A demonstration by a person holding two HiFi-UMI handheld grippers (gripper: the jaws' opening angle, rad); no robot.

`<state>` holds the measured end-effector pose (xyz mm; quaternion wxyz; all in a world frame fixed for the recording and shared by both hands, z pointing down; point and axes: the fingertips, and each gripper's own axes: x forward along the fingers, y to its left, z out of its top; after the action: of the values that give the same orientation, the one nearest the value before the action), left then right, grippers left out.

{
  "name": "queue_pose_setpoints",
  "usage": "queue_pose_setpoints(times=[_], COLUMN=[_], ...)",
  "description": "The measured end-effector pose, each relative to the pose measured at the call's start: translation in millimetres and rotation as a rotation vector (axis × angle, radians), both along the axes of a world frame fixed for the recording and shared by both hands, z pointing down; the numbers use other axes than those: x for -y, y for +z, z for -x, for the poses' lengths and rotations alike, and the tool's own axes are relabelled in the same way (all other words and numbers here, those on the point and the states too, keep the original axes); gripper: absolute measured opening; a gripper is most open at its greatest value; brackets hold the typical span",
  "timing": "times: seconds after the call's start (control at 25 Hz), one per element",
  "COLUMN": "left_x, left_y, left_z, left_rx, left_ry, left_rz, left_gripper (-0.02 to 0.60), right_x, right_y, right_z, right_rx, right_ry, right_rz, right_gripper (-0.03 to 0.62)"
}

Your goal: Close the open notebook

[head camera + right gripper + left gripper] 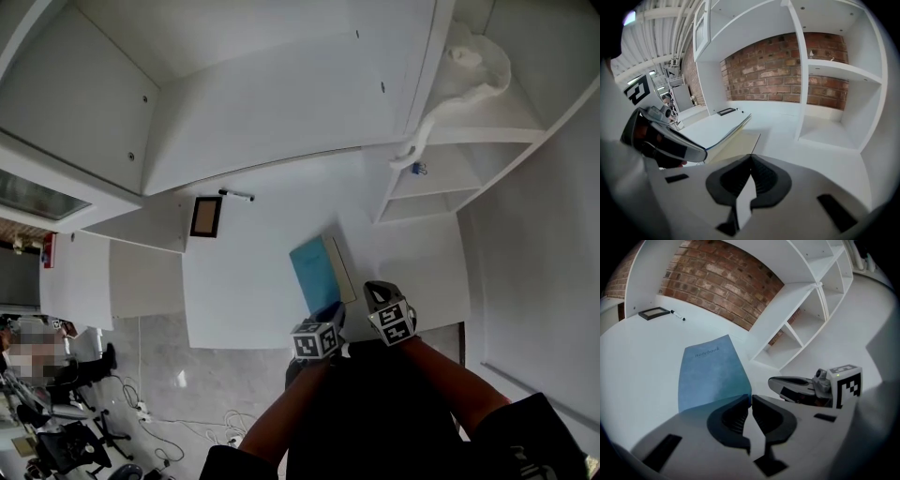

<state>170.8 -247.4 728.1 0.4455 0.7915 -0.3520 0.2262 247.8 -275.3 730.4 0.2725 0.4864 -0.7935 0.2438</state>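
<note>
White laminate desk (pixel 253 281), contents from left to right: dark rectangular picture frame (pixel 205 217), lying flat at ten o'clock from the desk's middle; black marker pen (pixel 236 195) just beyond it, at eleven o'clock; blue-covered notebook (pixel 312 269) near the desk's middle, its cover raised at a slant above the cream pages (pixel 339 267), not yet shut; left gripper (pixel 751 398) at six o'clock of that book, jaws nearly together and pinching the near edge of the blue cover; right gripper (pixel 750 157) just beside it, at four o'clock of the book, jaws fully together with nothing held, near the cream pages; white open shelf unit (pixel 441 159) at two o'clock; red brick wall (pixel 778 70) behind the shelves.
</note>
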Motion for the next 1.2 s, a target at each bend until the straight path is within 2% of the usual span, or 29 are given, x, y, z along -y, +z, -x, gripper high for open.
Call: queue_pose_setpoints(times=[0.36, 0.56, 0.8, 1.04, 1.2], left_x=[0.7, 1.6, 0.6, -1.5, -2.2], left_y=[34.8, 47.4, 62.1, 78.2, 80.2], left_z=[-20.3, -27.8, -31.9, -36.0, -39.4], left_rx=[0.073, 0.110, 0.124, 0.163, 0.152], left_ry=[0.079, 0.094, 0.130, 0.172, 0.193], left_rz=[0.034, 0.047, 0.069, 0.046, 0.045], left_gripper=[0.029, 0.029, 0.029, 0.032, 0.035], right_x=[-3.7, -5.0, -9.7, -22.6, -33.1], right_y=[7.3, 12.8, 15.4, 13.0, 15.9], right_z=[-17.8, -29.0, -41.4, -38.8, -40.1], right_rx=[-0.007, -0.016, -0.020, 0.002, -0.011], right_ry=[0.013, 0.016, 0.051, 0.031, 0.046], right_rz=[0.020, 0.031, 0.043, 0.023, 0.032], right_gripper=[0.000, 0.000, 0.000, 0.000, 0.000])
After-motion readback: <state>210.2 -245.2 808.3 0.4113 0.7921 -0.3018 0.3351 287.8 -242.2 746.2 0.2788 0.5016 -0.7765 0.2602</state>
